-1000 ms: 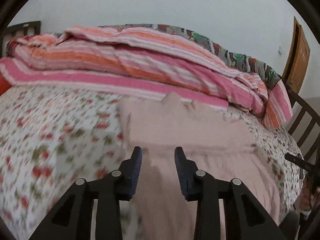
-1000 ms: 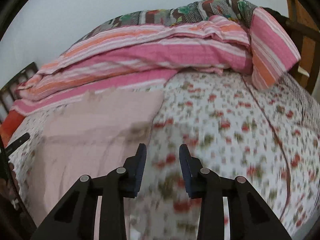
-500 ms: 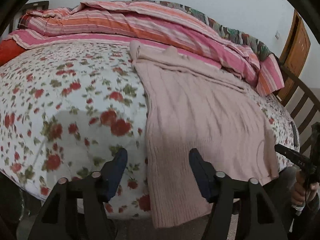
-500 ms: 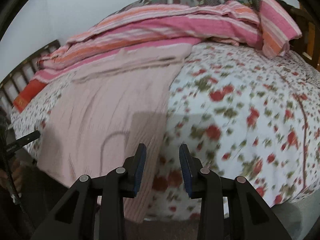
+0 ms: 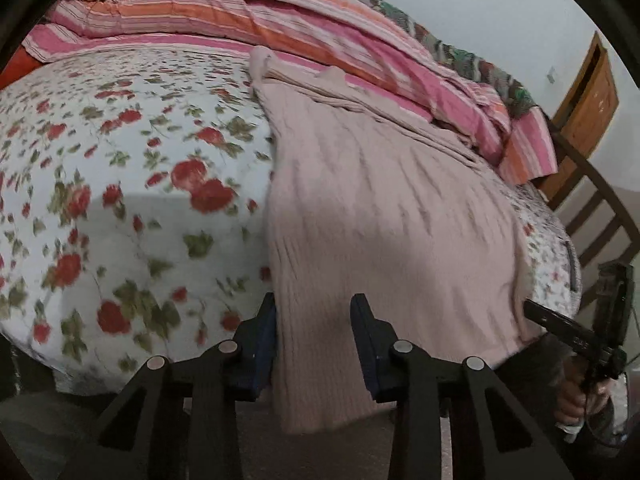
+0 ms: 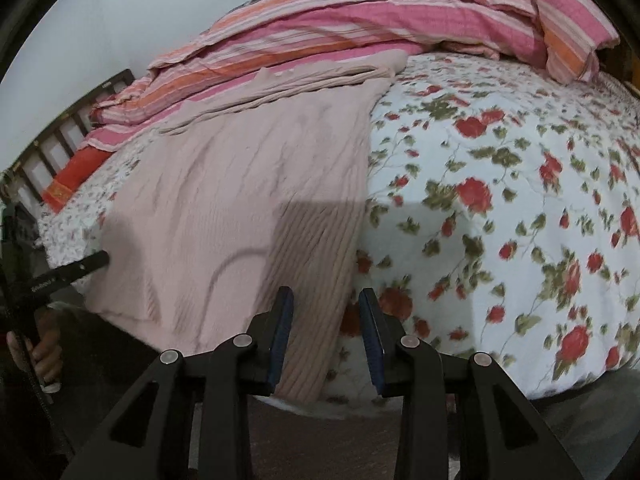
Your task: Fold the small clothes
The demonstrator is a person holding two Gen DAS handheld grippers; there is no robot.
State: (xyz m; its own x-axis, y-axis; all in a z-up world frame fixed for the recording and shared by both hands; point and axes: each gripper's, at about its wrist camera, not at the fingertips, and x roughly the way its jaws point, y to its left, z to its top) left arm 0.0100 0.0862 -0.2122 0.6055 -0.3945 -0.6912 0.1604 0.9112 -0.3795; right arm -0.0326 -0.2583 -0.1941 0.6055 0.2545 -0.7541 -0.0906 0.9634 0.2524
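Both views are being taken from low at the near edge of the bed, looking forward along black two-finger grippers. The left wrist view is being aimed across the pale pink ribbed knit garment (image 5: pixel 380 220), filling the centre right, with the white red-rose floral bedspread (image 5: pixel 120 180) at left. The right wrist view is being mirrored: garment (image 6: pixel 224 208) at left, bedspread (image 6: pixel 500 200) at right. The pink-and-orange striped quilt (image 5: pixel 280 20) (image 6: pixel 340 20) along the top is being shared.

Both tongs lower, apparently nearer the sweater (image 5: pixel 384 216) hem.
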